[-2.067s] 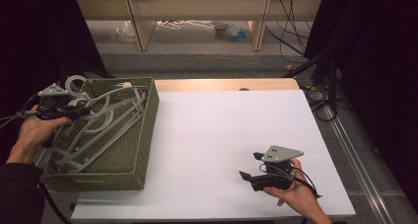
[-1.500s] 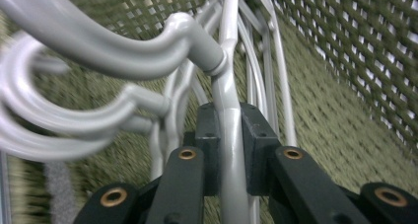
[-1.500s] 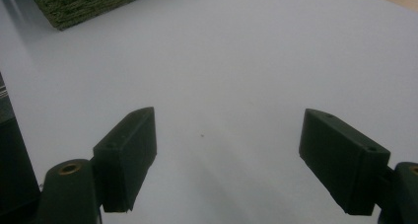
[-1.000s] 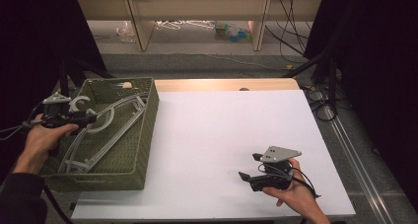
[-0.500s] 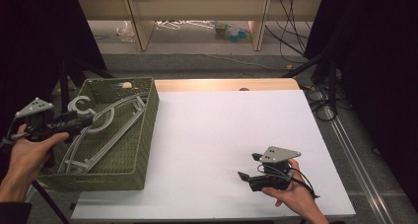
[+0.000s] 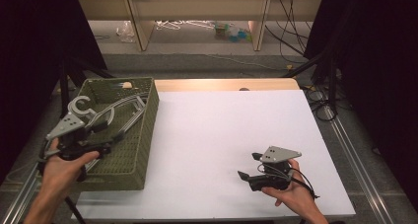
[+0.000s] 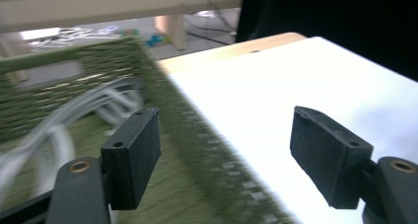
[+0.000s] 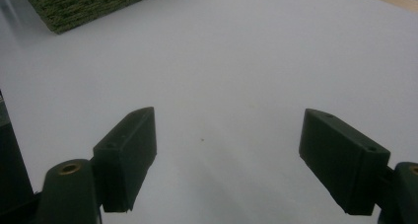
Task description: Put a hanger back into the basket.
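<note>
Light, stiff white plastic hangers [image 6: 116,113] in green woven basket [image 6: 143,135], prob. tangle-prone; grab by a shoulder bar. Left gripper [image 7: 224,150] jaws just opening, empty; right gripper [image 8: 229,155] wide open, empty.

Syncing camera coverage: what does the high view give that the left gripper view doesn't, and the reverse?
High view alone: both hands, the right gripper resting open low on the white tabletop, the shelving beyond the table, and the whole green basket with grey hangers inside.
Left gripper view alone: the left gripper close up, jaws wide apart, just opened further, nothing between them, straddling the basket's right wall.
Shared: the basket, the hangers, the white tabletop, the wooden strip at its far edge.
</note>
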The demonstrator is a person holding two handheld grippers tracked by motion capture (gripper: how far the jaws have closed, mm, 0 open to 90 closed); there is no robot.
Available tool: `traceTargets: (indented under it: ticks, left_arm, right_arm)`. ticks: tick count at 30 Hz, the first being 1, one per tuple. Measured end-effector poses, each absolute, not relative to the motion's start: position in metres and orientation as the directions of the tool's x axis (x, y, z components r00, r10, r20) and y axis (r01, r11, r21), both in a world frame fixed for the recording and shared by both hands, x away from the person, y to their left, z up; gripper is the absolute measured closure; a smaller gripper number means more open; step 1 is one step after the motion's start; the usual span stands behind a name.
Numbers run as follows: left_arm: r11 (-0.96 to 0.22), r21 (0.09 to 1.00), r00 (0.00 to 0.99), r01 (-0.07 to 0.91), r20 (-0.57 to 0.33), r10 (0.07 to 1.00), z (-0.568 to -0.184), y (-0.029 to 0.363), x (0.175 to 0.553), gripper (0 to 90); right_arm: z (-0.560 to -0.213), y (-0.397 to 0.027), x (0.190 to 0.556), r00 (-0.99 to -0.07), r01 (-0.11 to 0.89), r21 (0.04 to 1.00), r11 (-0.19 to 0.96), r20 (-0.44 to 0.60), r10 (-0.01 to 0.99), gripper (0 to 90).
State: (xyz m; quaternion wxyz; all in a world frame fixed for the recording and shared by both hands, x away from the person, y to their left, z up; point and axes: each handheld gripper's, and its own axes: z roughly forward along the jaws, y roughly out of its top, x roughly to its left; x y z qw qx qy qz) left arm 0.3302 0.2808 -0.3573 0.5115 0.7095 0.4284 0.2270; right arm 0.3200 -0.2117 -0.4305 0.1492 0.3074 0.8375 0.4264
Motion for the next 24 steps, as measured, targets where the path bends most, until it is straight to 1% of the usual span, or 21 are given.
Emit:
traceTargets:
  ticks: [2,5,6,9,12,14,17,20,21,24]
  left_arm:
    - [-0.124,0.920,0.562,0.372,-0.117,0.819,-0.362,0.264,0.327,25.4]
    - [-0.103,0.916,0.592,0.388,-0.163,0.789,-0.366,0.243,0.319,22.1]
    - [-0.116,0.922,0.619,0.369,-0.150,0.771,-0.367,0.236,0.317,20.7]
    - [-0.137,0.920,0.655,0.367,-0.151,0.740,-0.374,0.215,0.310,21.0]
    - [-0.161,0.921,0.677,0.356,-0.136,0.723,-0.378,0.206,0.308,20.7]
    - [-0.149,0.923,0.691,0.356,-0.153,0.707,-0.382,0.199,0.307,19.9]
    - [-0.154,0.933,0.698,0.327,-0.128,0.705,-0.392,0.190,0.303,18.5]
    - [-0.151,0.925,0.702,0.350,-0.152,0.696,-0.409,0.180,0.299,17.8]
    - [-0.151,0.925,0.702,0.350,-0.152,0.696,-0.409,0.180,0.299,17.8]
    - [-0.191,0.930,0.725,0.314,-0.105,0.681,-0.416,0.171,0.295,17.3]
  right_arm:
    - [-0.431,-0.212,0.320,-0.765,0.388,0.808,0.443,0.014,0.644,22.9]
    - [-0.431,-0.213,0.320,-0.763,0.392,0.809,0.438,0.020,0.646,22.7]
    - [-0.431,-0.213,0.320,-0.764,0.392,0.811,0.435,0.023,0.645,22.6]
    - [-0.432,-0.212,0.320,-0.766,0.385,0.814,0.435,0.020,0.642,22.6]
    - [-0.432,-0.212,0.320,-0.768,0.384,0.815,0.434,0.020,0.641,22.5]
    - [-0.432,-0.212,0.320,-0.766,0.382,0.817,0.432,0.018,0.643,22.5]
    - [-0.432,-0.212,0.320,-0.767,0.381,0.817,0.433,0.018,0.641,22.5]
    - [-0.432,-0.210,0.319,-0.774,0.380,0.814,0.439,0.021,0.632,22.5]
    - [-0.432,-0.210,0.319,-0.774,0.380,0.814,0.439,0.021,0.632,22.5]
    - [-0.434,-0.209,0.319,-0.780,0.377,0.814,0.442,0.021,0.626,22.3]
